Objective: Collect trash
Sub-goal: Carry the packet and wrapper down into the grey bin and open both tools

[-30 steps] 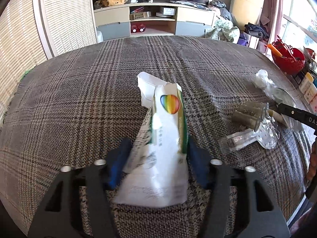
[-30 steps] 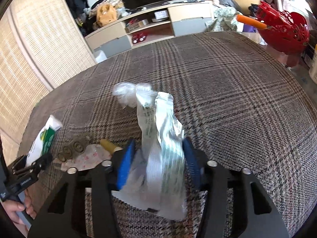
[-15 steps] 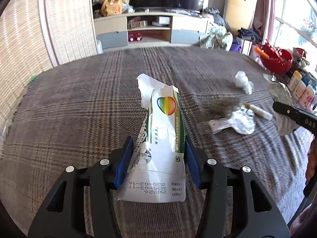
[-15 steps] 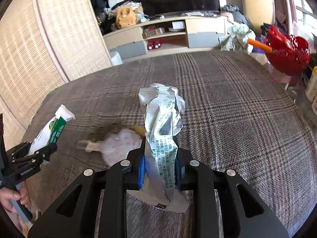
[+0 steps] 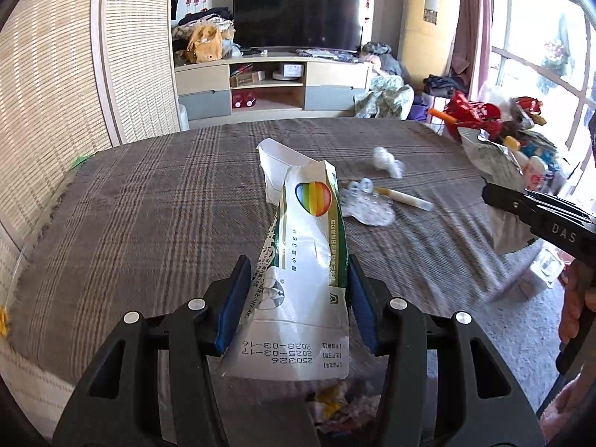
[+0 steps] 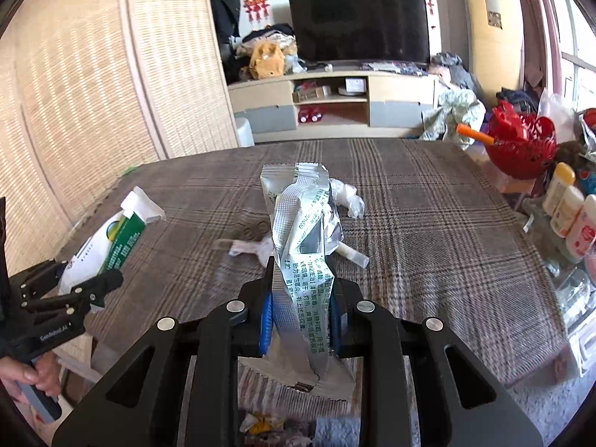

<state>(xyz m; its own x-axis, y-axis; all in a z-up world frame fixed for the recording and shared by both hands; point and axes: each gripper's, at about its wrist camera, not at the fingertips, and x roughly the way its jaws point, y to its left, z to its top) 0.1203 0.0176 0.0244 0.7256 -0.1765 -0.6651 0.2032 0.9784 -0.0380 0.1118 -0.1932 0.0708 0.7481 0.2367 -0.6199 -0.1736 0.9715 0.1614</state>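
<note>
My left gripper (image 5: 296,279) is shut on a white and green paper packet (image 5: 305,260) with a rainbow heart, held above the near edge of the plaid-covered table (image 5: 149,205). It also shows in the right wrist view (image 6: 108,238). My right gripper (image 6: 300,294) is shut on a crumpled silver foil wrapper (image 6: 303,238), also lifted off the table. On the table lie a clear plastic blister (image 5: 368,208), a cream stick (image 5: 404,197) and a crumpled clear plastic wad (image 5: 387,158).
A red basket (image 6: 521,145) and several bottles (image 6: 570,208) stand to the right of the table. Colourful scraps (image 5: 335,406) show low down below the grippers. A TV stand (image 5: 272,85) and woven screens (image 5: 48,85) lie beyond.
Both grippers have pulled back and up from the table with their wrappers. The right jaws closed tighter on the foil wrapper. The leftover trash now looks farther away.
</note>
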